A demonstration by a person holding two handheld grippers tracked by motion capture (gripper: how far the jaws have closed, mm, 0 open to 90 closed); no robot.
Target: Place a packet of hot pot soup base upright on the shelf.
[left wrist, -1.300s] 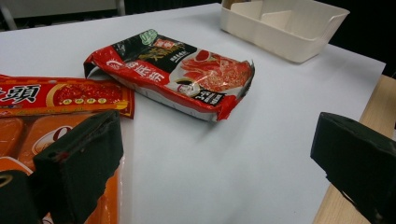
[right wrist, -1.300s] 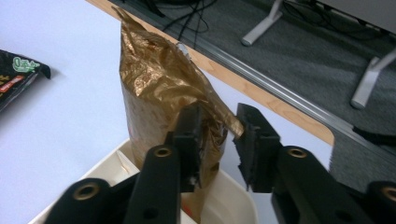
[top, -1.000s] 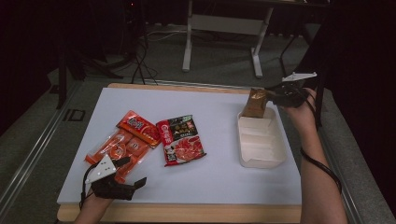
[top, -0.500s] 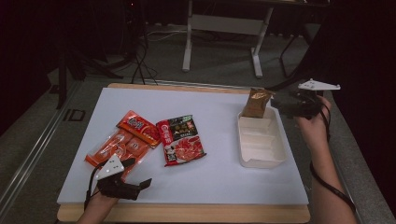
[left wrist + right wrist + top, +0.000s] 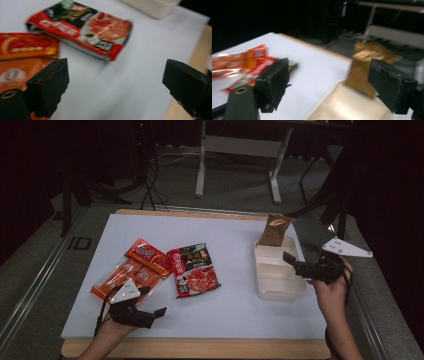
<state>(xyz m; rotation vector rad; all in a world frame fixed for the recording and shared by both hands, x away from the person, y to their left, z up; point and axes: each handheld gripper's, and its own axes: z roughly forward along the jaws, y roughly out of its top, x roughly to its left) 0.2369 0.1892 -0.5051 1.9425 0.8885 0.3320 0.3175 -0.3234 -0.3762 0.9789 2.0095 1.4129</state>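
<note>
A brown packet (image 5: 273,230) stands at the far end of the white tray (image 5: 278,289), shown blurred in the right gripper view (image 5: 367,62). My right gripper (image 5: 294,264) hovers over the tray's right rim, open and empty (image 5: 329,75); its jaws have just been closing a little. A red-and-black packet (image 5: 194,270) lies mid-table beside two orange packets (image 5: 147,256). My left gripper (image 5: 154,316) sits near the front edge, open (image 5: 116,77), its jaws just closing slightly with nothing between them. Just beyond its jaws lies the red-and-black packet (image 5: 82,27).
The white table top (image 5: 230,240) ends in a wooden front edge (image 5: 200,347). A third orange packet (image 5: 116,279) lies by my left hand. Beyond the table stand a metal frame (image 5: 237,150) and cables on a dark floor.
My right gripper has let go of the brown packet and drawn back toward the person along the tray's right side. The packet stays upright in the tray. The left gripper edged slightly right.
</note>
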